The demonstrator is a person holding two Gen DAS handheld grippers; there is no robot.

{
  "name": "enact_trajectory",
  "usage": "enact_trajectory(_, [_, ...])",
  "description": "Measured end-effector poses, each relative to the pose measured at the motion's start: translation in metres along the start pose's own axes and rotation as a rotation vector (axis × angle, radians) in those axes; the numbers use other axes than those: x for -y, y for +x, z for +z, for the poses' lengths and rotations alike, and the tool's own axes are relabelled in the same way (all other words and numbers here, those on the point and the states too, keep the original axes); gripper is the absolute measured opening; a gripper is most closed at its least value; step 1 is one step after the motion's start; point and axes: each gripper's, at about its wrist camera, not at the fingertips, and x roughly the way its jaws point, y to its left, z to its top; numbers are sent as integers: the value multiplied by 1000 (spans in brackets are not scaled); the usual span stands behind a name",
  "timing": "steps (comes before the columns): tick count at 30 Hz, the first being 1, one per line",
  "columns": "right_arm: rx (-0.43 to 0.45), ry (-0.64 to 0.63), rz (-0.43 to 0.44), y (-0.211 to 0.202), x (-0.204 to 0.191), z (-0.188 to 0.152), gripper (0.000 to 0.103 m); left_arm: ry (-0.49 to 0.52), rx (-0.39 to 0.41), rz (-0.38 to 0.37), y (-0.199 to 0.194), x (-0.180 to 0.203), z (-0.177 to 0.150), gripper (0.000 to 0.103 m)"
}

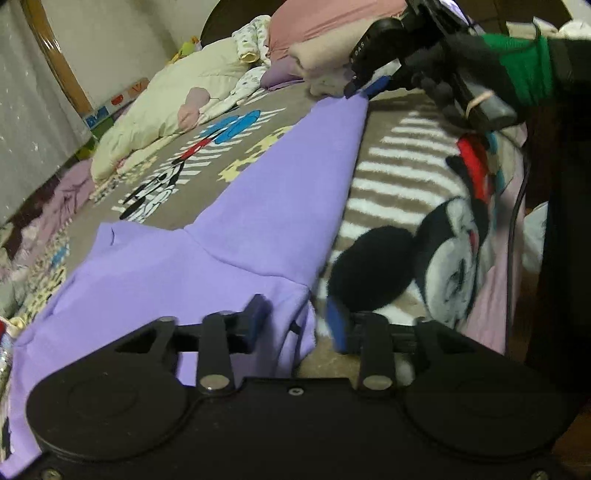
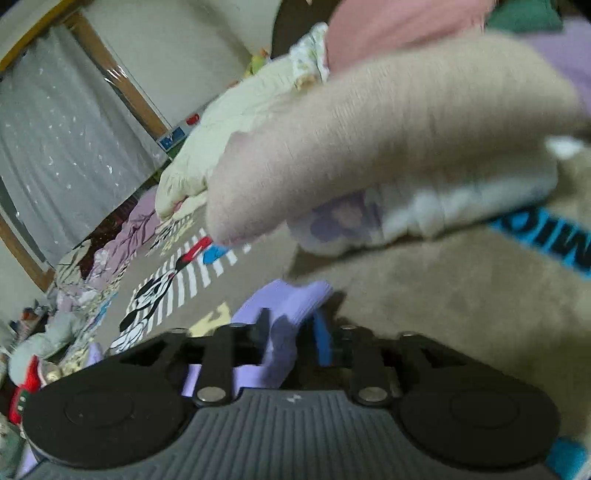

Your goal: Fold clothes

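Both grippers' fingers: right gripper (image 2: 291, 332) pinching purple garment (image 1: 280, 177), left gripper (image 1: 295, 321) spread around its edge.

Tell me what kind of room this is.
Most likely a bedroom. The lilac garment lies stretched over a bed covered with a cartoon-print blanket, a cream quilt and pink pillow are piled behind, and a sheer curtain hangs alongside.

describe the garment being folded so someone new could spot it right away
Start at the bed's brown cartoon-mouse blanket. Stretched along it lies the plain lavender garment, its far end pinched by the right tool. Unlike the beige folded knit and pink pillow behind it, it is flat, unprinted and purple.
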Motion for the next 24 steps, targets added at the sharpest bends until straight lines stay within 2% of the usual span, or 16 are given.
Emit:
enact_trajectory(1, [40, -39, -34, -8, -6, 2, 41, -14, 7, -24, -7, 0, -2, 62])
enact_trajectory(3, [132, -162, -72, -24, -31, 1, 41, -67, 20, -58, -21, -6, -4, 62])
enact_trajectory(5, [169, -278, 14, -38, -62, -8, 41, -135, 39, -73, -38, -19, -9, 62])
enact_trajectory(7, [139, -413, 144, -45, -100, -28, 38, -216, 55, -67, -53, -37, -15, 64])
enact_trajectory(9, [65, -524, 299, -47, -142, -57, 37, -324, 65, -23, -66, -63, -23, 65])
enact_trajectory(11, [-26, -598, 441, -41, -179, -83, 35, -456, 68, 53, -81, -93, -41, 66])
enact_trajectory(13, [-85, -654, 523, -34, -215, -101, 34, -590, 70, 132, -95, -123, -60, 66])
enact_trajectory(14, [-112, -691, 538, -28, -230, -110, 35, -667, 65, 181, -104, -140, -75, 66])
enact_trajectory(16, [-172, -723, 478, -13, -252, -117, 38, -833, 48, 282, -123, -173, -109, 66])
enact_trajectory(18, [-290, -620, 440, 13, -248, -117, 38, -995, 41, 387, -144, -199, -147, 66])
enact_trajectory(20, [-410, -482, 396, 44, -239, -114, 28, -1157, 46, 478, -164, -226, -185, 66])
enact_trajectory(21, [-409, -450, 388, 47, -239, -110, 25, -1237, 48, 523, -175, -239, -204, 66])
enact_trajectory(23, [-349, -544, 373, 31, -253, -113, 29, -1372, 101, 582, -193, -266, -239, 67])
enact_trajectory(24, [-315, -603, 386, 18, -260, -121, 35, -1428, 123, 606, -198, -280, -256, 67])
